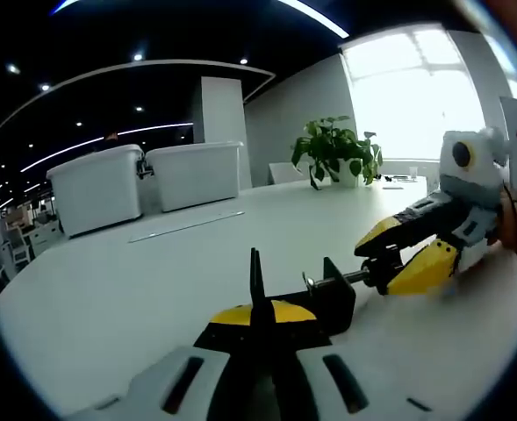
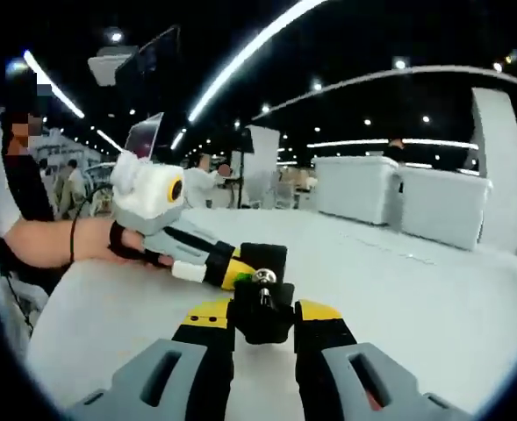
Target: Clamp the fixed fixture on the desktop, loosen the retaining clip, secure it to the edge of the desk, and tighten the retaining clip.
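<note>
Left gripper view: our left gripper (image 1: pixel 267 338) is closed on the black clamp (image 1: pixel 315 303), which stands on the white desk (image 1: pixel 109 289), well in from the edge. We judge the hold steadies the body while the screw gets turned. The right gripper (image 1: pixel 383 265) comes in from the right, jaws around the screw (image 1: pixel 341 280) end. Two white bins (image 1: pixel 144 180) and a plant (image 1: pixel 335 149) sit behind.

Right gripper view: our right gripper (image 2: pixel 262 326) is clamped on the screw knob (image 2: pixel 263 279), likely to loosen it. The left gripper (image 2: pixel 227 270) grips the clamp (image 2: pixel 267 259) from the far side. No readable labels or writing anywhere.
</note>
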